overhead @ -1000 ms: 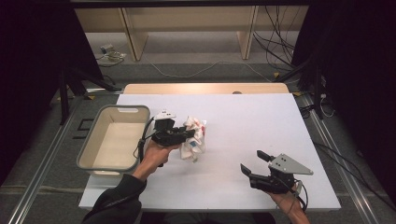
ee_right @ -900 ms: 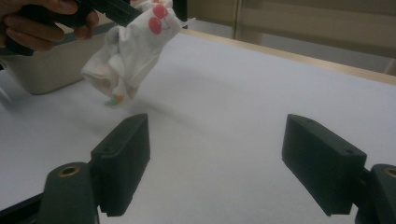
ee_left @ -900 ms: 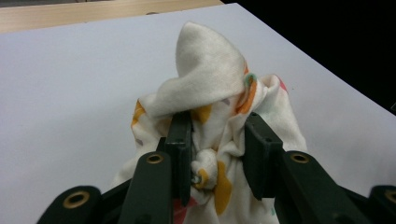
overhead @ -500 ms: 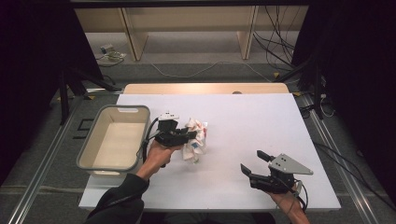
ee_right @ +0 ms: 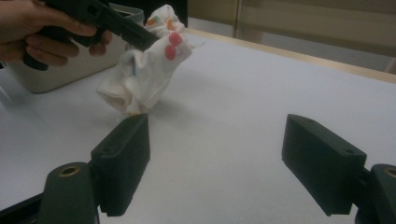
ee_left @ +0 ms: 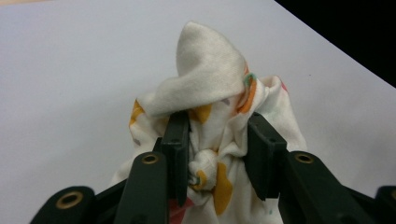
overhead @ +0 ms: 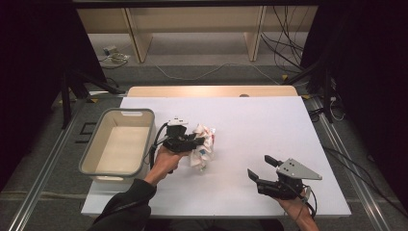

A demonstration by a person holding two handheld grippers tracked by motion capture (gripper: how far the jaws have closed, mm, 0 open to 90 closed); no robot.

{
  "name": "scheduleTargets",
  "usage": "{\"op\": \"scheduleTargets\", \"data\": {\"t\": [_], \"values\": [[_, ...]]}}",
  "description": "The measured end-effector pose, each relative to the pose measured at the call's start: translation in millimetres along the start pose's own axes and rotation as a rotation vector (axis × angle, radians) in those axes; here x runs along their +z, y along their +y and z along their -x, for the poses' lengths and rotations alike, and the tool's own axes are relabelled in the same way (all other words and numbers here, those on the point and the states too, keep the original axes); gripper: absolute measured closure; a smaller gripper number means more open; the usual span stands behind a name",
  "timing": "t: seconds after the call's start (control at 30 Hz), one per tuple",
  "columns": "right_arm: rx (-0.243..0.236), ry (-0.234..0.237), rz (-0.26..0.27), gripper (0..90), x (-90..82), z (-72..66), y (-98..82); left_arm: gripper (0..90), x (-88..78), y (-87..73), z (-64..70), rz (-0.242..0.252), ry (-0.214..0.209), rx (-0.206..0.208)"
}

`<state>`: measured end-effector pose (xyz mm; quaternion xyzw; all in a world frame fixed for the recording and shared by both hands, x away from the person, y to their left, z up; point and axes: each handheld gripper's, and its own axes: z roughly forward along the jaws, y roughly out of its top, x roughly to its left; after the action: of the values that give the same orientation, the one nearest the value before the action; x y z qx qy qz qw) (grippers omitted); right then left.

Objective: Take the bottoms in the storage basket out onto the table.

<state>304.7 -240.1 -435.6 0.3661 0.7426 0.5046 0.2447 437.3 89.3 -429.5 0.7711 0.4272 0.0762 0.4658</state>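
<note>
Two claws: your left claw (overhead: pixel 196 142) grips the cloth (overhead: pixel 203 149) above the tabletop (overhead: pixel 269 125); your right claw (overhead: pixel 261 167) gapes wide, empty.

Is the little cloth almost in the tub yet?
Partly. Done: the left gripper has pinched the bunched, patterned white cloth and lifted most of it, its lower end near the white table. In hand: the cloth hangs right beside the grey tub. Left: carrying it over the rim and letting go, if the tub is the goal. The right gripper waits open, apart.
</note>
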Motion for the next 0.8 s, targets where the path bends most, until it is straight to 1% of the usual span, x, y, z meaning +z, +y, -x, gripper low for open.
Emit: {"op": "scheduleTargets", "data": {"t": [0.1, 0.33, 0.4, 0.53, 0.57, 0.6, 0.8], "values": [[-0.002, 0.0, 0.001, 24.3, -0.1, 0.0, 0.0, 62.8, 1.7, -1.1, 0.1, -0.009, 0.002, 0.009], [-0.004, 0.001, 0.003, 24.3, -0.1, 0.1, 0.0, 61.8, 6.6, -4.0, 2.0, -0.01, 0.009, 0.008], [-0.003, 0.002, 0.003, 24.3, -0.2, -0.1, 0.0, 61.3, 7.6, -4.7, 2.7, -0.013, 0.013, 0.016], [-0.005, 0.001, 0.003, 24.3, -0.4, 0.1, 0.0, 60.6, 9.9, -6.2, 4.3, -0.029, 0.011, 0.025], [-0.005, 0.002, 0.004, 24.3, -0.4, 0.1, -0.1, 60.4, 10.4, -6.6, 4.3, -0.035, 0.013, 0.034], [-0.006, 0.002, 0.005, 24.3, -0.4, 0.1, -0.1, 60.2, 11.3, -7.1, 5.3, -0.036, 0.012, 0.028], [-0.003, 0.001, 0.003, 24.3, -0.8, -0.2, 0.0, 58.8, 13.7, -8.6, 7.0, -0.047, 0.016, 0.04]]}}
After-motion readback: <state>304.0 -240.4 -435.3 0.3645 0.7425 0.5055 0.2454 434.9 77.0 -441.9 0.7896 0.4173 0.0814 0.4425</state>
